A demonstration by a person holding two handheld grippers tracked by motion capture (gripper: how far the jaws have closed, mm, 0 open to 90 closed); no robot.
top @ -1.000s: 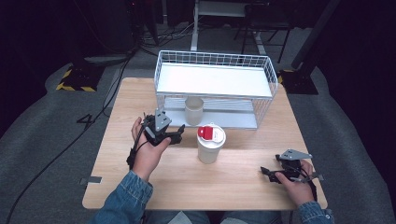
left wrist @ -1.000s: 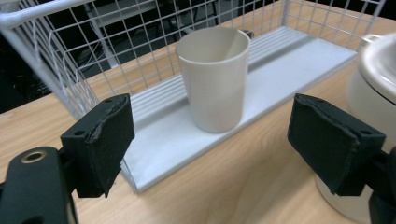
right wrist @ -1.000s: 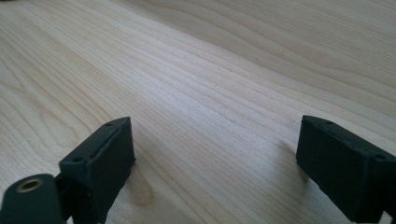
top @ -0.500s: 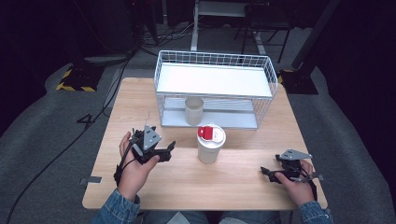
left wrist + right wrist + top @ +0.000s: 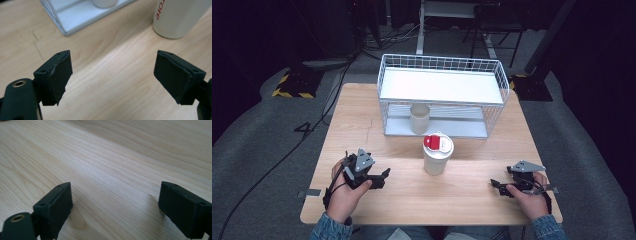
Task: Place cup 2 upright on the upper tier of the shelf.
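Just ahead and to the right of the left tongs [image 5: 382, 176], a white cylindrical cup with a white lid and red tab [image 5: 437, 154] is standing upright on the pale wooden table [image 5: 462, 200], apart from both grippers. The left tongs are resting low near the table's front edge, jaws spread wide with nothing between them; in the left gripper view the cup's lower wall [image 5: 180, 17] is showing beyond the right-hand jaw, off the centre line. The right tongs [image 5: 496, 186] are lying well off to the cup's other side, jaws also spread and empty, looking along bare wood.

Judgement: the step in hand appears to be the approach, not yet a grasp. Next move calls for swinging the left tongs toward the cup so that its wall sits between the pads, then closing level.

Cup's long axis is running vertical, lid pointing up. Behind it, a white wire rack [image 5: 442, 95] is sheltering a second plain cup [image 5: 419, 118].
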